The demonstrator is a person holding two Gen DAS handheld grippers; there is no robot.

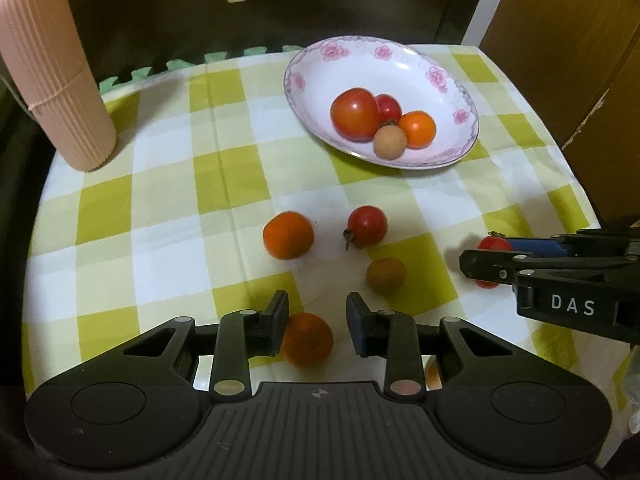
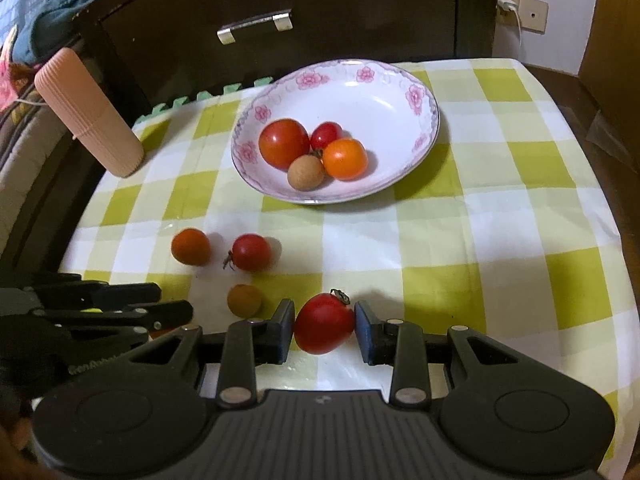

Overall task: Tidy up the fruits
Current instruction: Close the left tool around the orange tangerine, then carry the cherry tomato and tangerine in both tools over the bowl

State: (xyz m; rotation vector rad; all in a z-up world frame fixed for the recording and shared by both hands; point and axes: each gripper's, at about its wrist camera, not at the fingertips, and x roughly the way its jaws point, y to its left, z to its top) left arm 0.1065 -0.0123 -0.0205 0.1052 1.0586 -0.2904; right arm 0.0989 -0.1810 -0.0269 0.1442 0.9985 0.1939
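Right gripper (image 2: 325, 330): fingers apart, low over the cloth, one on each side of the red tomato; its right finger sits at the tomato's skin, its left just beside it, and whether either presses cannot be told.
Left gripper (image 1: 317, 326): fingers apart, holding nothing; an orange fruit lies between them, nearer its left finger.
Red tomato (image 2: 325, 324): between the right gripper's fingertips, resting on the cloth near the front edge; glossy, slightly heart-shaped, a small dark stem at its top.
Orange fruit (image 1: 307, 340): round, matte, on the cloth; partly hidden behind the left gripper's left finger.
Brown fruit (image 1: 385, 276): small, dull tan, just ahead of the left gripper's right finger.
Small red tomato (image 1: 367, 227): round, with a dry stem, beyond the brown fruit.
Second orange fruit (image 1: 288, 235): beside the small red tomato, to its left.
Plate (image 1: 316, 60): white with pink flowers on the rim, well back on the cloth; it holds a large red tomato, a small red one, an orange one and a tan one, all touching.
Tablecloth (image 1: 160, 240): yellow-green and white checks.
Ribbed pink cylinder (image 1: 52, 68): at the far left corner, leaning.
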